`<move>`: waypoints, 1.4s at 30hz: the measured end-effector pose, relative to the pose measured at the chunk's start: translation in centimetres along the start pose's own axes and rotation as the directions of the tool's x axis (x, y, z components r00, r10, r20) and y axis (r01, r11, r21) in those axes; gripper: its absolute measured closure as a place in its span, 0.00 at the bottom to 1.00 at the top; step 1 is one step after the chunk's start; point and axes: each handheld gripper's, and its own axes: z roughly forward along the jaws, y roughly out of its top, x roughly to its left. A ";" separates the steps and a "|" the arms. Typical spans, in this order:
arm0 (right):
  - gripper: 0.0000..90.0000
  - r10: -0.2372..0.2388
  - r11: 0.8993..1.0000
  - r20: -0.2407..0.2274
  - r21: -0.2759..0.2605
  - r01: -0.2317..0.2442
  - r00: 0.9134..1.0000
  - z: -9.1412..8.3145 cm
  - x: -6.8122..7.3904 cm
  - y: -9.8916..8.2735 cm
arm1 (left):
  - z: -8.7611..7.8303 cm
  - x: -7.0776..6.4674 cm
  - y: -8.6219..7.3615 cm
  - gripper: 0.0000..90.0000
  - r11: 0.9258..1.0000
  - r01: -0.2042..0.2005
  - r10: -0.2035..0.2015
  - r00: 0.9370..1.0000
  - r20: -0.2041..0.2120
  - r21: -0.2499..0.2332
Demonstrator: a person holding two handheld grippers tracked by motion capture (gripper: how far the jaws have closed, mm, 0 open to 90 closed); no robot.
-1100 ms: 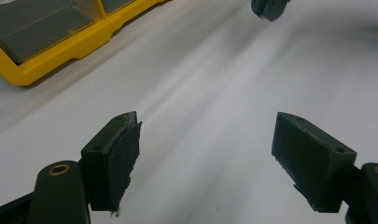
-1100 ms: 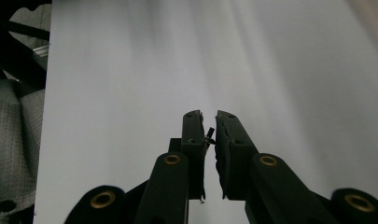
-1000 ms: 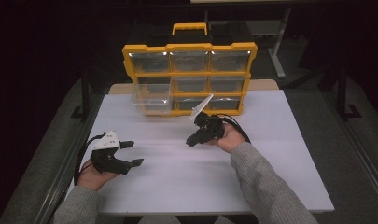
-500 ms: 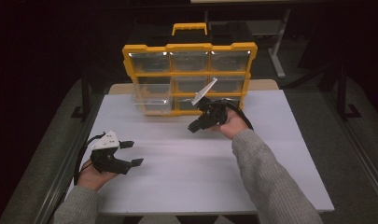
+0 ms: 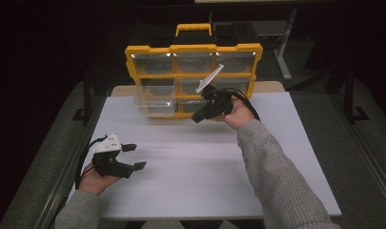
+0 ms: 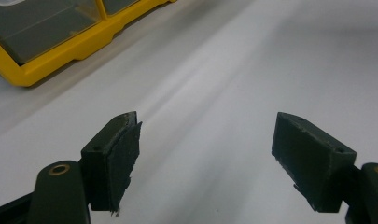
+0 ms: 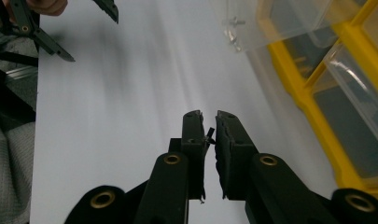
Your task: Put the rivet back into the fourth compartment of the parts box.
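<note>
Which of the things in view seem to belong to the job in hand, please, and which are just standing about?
Likely in the job:
- yellow drawer organizer
- clear drawer pulled partly out of it
- right gripper, jaws nearly closed, raised near the organizer
- left gripper, jaws open, low over the table

Standing about:
- white table
- metal stand behind

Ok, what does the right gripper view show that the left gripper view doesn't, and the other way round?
Right gripper view's own: the right gripper with jaws almost closed, a clear drawer pulled out of the organizer with small metal parts inside, and farther off the left gripper and a grey sleeve. Left gripper view's own: a close look at the left gripper's jaws, wide apart with nothing between them. Shared: the white table and the yellow organizer with clear-fronted compartments.
</note>
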 end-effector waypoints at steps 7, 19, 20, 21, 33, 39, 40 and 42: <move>0.90 -0.007 1.000 0.014 -0.022 0.007 1.000 -1.0 -0.1 1.5 | -0.2 0.1 0.0 0.25 1.000 0.003 -0.003 1.000 -0.003 -0.006; 0.90 -0.021 0.999 0.022 -0.043 0.022 1.000 -2.3 -0.2 3.9 | -0.3 0.1 0.0 0.25 1.000 0.005 -0.005 1.000 -0.002 -0.009; 0.90 -0.022 0.999 0.026 -0.040 0.023 0.999 -2.4 -0.2 4.0 | -0.3 0.1 0.0 0.25 1.000 0.003 -0.003 1.000 -0.002 -0.014; 0.90 -0.021 0.999 0.027 -0.042 0.022 0.999 -2.5 -0.2 4.2 | -0.3 0.1 0.0 0.25 1.000 0.005 -0.005 1.000 -0.003 -0.015; 0.90 -0.031 0.998 0.046 -0.056 0.033 0.998 -3.2 -0.4 6.0 | -0.3 0.0 0.1 0.25 1.000 0.004 -0.004 1.000 -0.002 -0.022; 0.90 -0.042 0.998 0.041 -0.048 0.044 0.998 -3.0 -0.4 7.0 | -0.3 0.0 0.1 0.25 1.000 0.008 -0.008 1.000 0.000 -0.020; 0.90 -0.043 0.998 0.041 -0.048 0.044 0.998 -3.0 -0.5 7.3 | -0.3 0.0 0.1 0.25 1.000 0.005 -0.005 1.000 -0.001 -0.021; 0.90 -0.047 0.998 0.041 -0.049 0.049 0.998 -2.9 -0.5 7.7 | -0.3 0.0 0.1 0.25 1.000 0.005 -0.005 1.000 -0.001 -0.020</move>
